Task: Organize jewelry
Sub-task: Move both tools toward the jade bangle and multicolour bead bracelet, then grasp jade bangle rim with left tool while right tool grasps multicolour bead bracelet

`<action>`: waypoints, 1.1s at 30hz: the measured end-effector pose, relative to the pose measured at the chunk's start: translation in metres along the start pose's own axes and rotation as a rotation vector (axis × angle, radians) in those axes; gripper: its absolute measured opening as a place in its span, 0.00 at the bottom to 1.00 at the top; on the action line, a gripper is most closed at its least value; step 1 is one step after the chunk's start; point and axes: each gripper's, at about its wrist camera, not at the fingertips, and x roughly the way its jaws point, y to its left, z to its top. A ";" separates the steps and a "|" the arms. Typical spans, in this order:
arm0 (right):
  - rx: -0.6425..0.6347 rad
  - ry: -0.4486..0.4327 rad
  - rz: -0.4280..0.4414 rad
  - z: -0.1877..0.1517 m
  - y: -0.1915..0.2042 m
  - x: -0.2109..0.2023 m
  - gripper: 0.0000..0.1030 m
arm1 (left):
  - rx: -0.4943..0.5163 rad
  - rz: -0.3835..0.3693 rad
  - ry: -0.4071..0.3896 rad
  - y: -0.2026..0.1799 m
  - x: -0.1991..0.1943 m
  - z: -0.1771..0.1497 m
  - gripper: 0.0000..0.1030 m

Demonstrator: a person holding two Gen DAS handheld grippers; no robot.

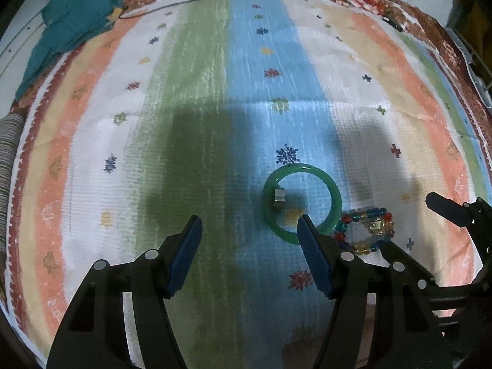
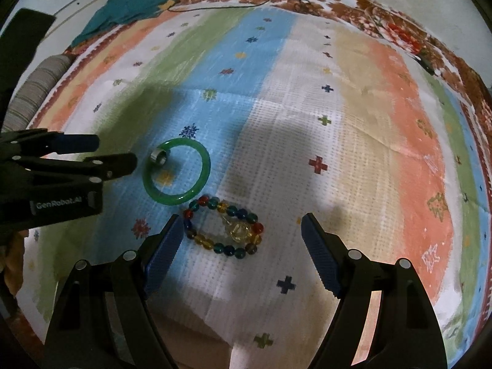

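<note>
Small metal ring [image 2: 159, 156] inside green jade-like bangle [image 2: 204, 160], on striped woven cloth [image 2: 307, 123]. Multicoloured glass-bead bracelet [image 2: 224, 226] touching bangle's right edge, nearer side.

Green bangle [image 1: 303, 203] near rim hidden behind left jaws; beaded bracelet [image 1: 366, 230] partly covered; teal cloth [image 1: 73, 21] cut off.

Green bangle [image 2: 177, 172], multicoloured bead bracelet [image 2: 223, 227], silver ring [image 2: 159, 157]; pastel-striped cloth [image 2: 353, 117] with small crosses.
</note>
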 end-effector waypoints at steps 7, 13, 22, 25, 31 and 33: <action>-0.035 0.042 -0.009 0.003 0.003 0.017 0.77 | 0.005 -0.004 0.048 0.000 0.020 0.005 0.62; -0.044 0.055 -0.008 0.007 0.003 0.028 0.77 | 0.003 -0.023 0.072 -0.001 0.027 0.007 0.62; -0.063 0.084 -0.015 0.013 0.002 0.042 0.77 | 0.008 -0.006 0.101 0.001 0.037 0.005 0.62; -0.059 0.094 -0.010 0.012 -0.003 0.047 0.76 | 0.013 -0.001 0.101 0.001 0.039 0.004 0.62; -0.076 0.082 -0.020 0.013 -0.004 0.051 0.76 | 0.034 0.022 0.094 -0.007 0.046 0.005 0.61; -0.075 0.078 -0.017 0.015 -0.005 0.051 0.74 | 0.039 0.025 0.090 -0.010 0.047 0.006 0.58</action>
